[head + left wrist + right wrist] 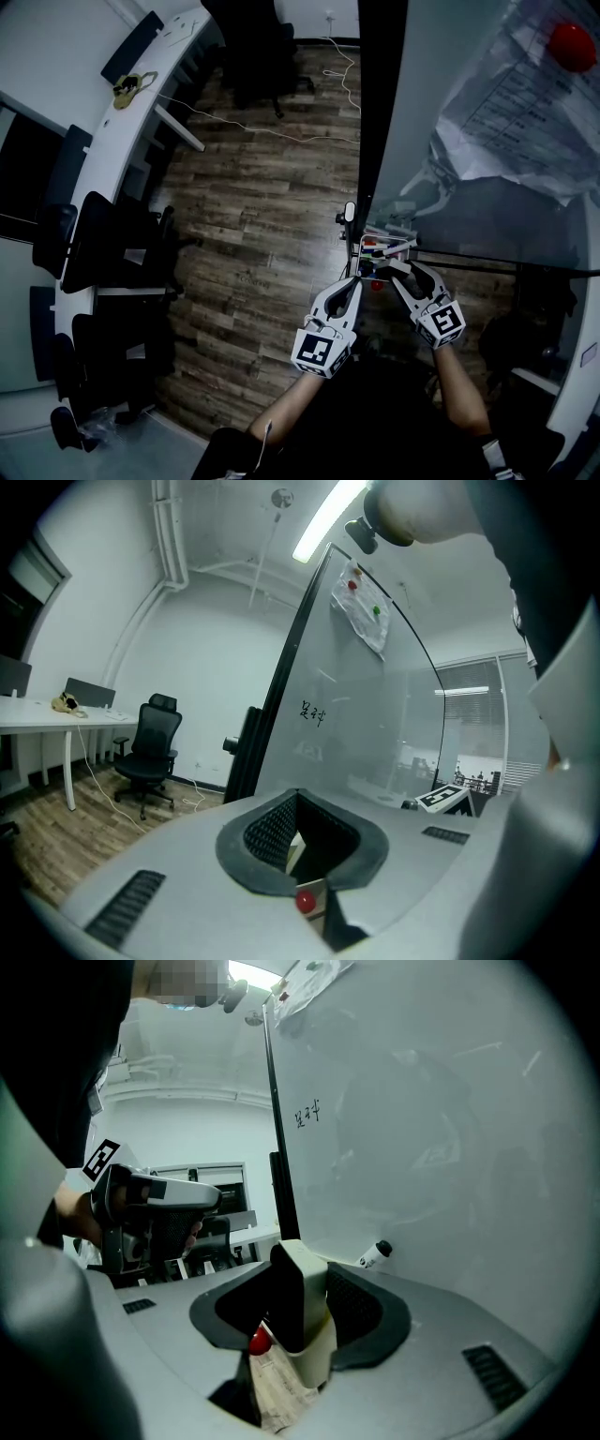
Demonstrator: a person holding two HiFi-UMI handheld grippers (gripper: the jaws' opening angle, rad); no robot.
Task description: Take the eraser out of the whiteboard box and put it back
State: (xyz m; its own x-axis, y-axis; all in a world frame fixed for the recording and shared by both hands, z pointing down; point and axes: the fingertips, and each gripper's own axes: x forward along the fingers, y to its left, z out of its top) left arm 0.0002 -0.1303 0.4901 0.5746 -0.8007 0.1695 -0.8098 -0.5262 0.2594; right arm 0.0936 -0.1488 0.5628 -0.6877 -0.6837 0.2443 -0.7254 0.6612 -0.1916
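On the whiteboard (375,733), a short handwritten scribble (313,713) in dark marker: two or three characters, too small and loose to read. Higher on the same board, a printed sheet (525,112) with rows of fine type, blurred past reading. On the left cube (322,352) behind the left tongs (352,284) and the right cube (444,322) behind the right tongs (405,274), black-and-white square code patterns, without letters or digits.

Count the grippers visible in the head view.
2. The left gripper sits at bottom centre, below the whiteboard; the right gripper is just right of it. None seem hidden.
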